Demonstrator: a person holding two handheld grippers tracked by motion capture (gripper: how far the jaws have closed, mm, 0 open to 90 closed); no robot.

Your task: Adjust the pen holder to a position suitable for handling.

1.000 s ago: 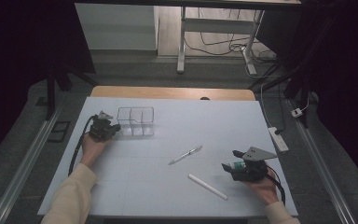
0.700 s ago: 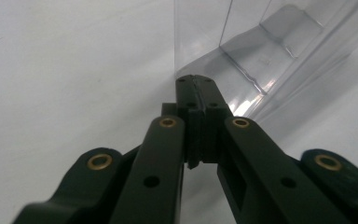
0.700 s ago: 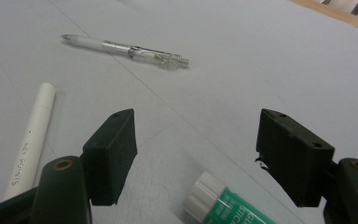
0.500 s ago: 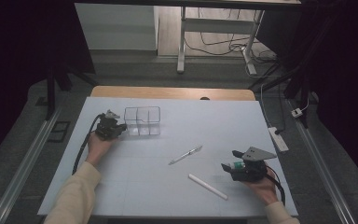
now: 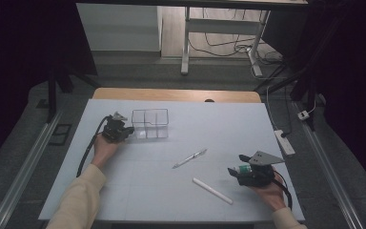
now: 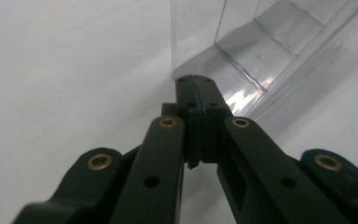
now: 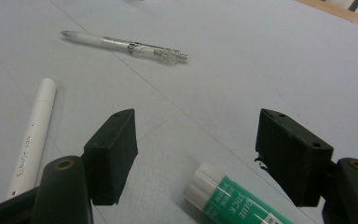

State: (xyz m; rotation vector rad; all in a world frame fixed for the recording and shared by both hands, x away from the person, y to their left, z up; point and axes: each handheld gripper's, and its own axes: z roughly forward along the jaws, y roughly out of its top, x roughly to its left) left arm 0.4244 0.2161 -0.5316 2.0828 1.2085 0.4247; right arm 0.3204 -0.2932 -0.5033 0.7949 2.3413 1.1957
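Your left gripper [image 6: 196, 81], jaws closed and empty, nudges the clear organiser [image 5: 150, 123]; your right gripper [image 7: 196, 158] gapes over the glue stick [image 7: 233, 200]: close on it next

White counter [image 5: 248, 119]; power strip [image 5: 284, 142] just beside its right edge, desk legs [image 5: 186, 43] and cables [image 5: 224, 45] on floor beyond it.

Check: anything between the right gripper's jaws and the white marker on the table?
Nothing. In the right gripper view, bare table separates the open right gripper from the white marker; the glue stick lies between the jaws.
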